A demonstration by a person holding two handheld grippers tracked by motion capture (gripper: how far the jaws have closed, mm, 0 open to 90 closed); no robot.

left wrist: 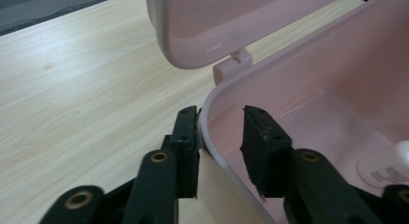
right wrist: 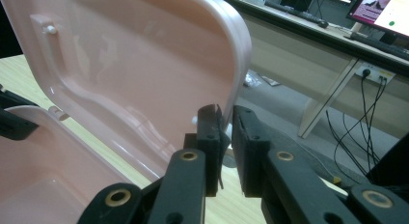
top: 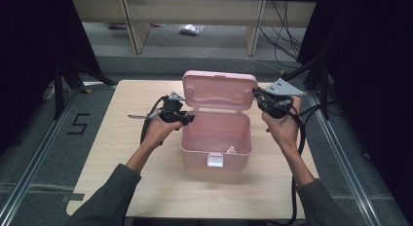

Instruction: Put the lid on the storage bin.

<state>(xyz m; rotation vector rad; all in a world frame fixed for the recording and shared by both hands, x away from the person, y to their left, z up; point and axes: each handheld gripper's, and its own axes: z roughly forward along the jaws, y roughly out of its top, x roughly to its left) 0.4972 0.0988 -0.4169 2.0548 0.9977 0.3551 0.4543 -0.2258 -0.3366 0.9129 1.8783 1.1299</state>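
Left gripper [left wrist: 219, 137] straddles the left wall of the pink box [top: 215, 144], outer pad against it and inner pad standing off, so nothing is clamped; it seems set there to steady the box. Its long axis runs across the table [top: 117, 153], mouth upward. Right gripper [right wrist: 226, 137] has its jaws nearly together beside the raised lid [top: 219, 91]; whether it pinches the edge I cannot tell. A small white bottle [top: 232, 150] lies inside

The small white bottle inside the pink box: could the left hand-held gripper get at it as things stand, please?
Probably yes. The lid stands open, leaving the box clear from above, and the left hand-held gripper already straddles the near wall, jaws open. The small white bottle lies just beyond its inner jaw.
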